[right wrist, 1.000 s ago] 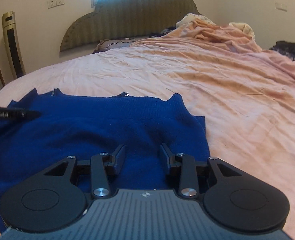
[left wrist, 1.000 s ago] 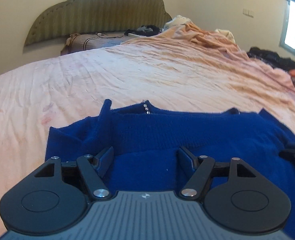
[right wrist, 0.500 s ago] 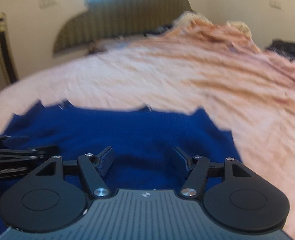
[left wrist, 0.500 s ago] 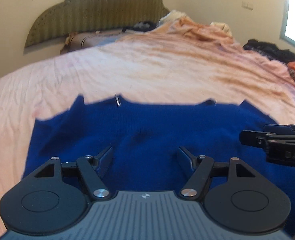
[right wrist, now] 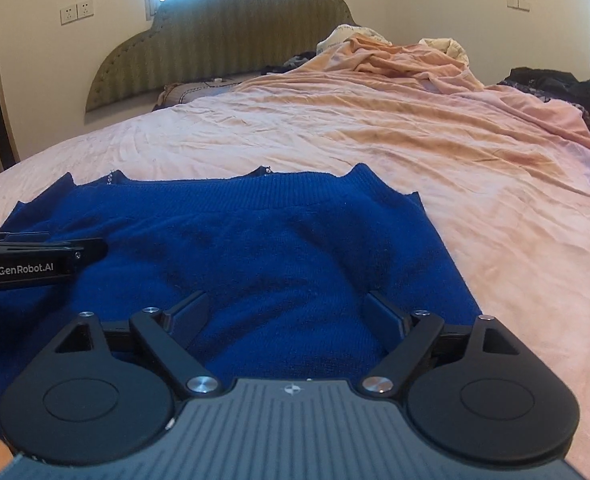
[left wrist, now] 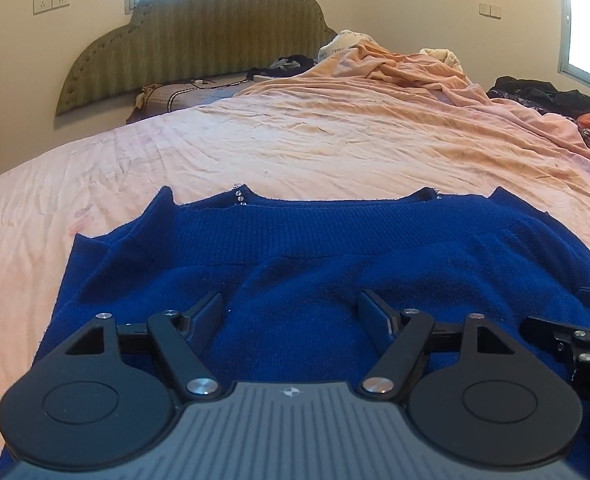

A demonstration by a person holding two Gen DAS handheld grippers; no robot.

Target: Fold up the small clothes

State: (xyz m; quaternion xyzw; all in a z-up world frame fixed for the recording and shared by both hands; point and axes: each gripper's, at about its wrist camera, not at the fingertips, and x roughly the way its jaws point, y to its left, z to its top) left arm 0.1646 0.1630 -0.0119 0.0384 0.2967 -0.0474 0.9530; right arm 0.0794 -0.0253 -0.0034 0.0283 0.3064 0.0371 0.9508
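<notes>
**Blue sweater spread on the bed, both grippers open over it**

The bed (left wrist: 335,136) fills the room, its pink sheet (right wrist: 335,136) wrinkled, with a rumpled blanket (left wrist: 395,68) bunched near the green headboard (left wrist: 199,40). At the near end lies the blue sweater (left wrist: 315,264), spread flat with its ribbed band toward the headboard. The left hand-held gripper (left wrist: 291,312) hovers low over the knit, jaws spread wide, gripping nothing. The right hand-held gripper (right wrist: 287,308) sits just beside it over the same sweater, equally wide apart and empty. Small beads (left wrist: 239,196) glint on the far edge.
</notes>
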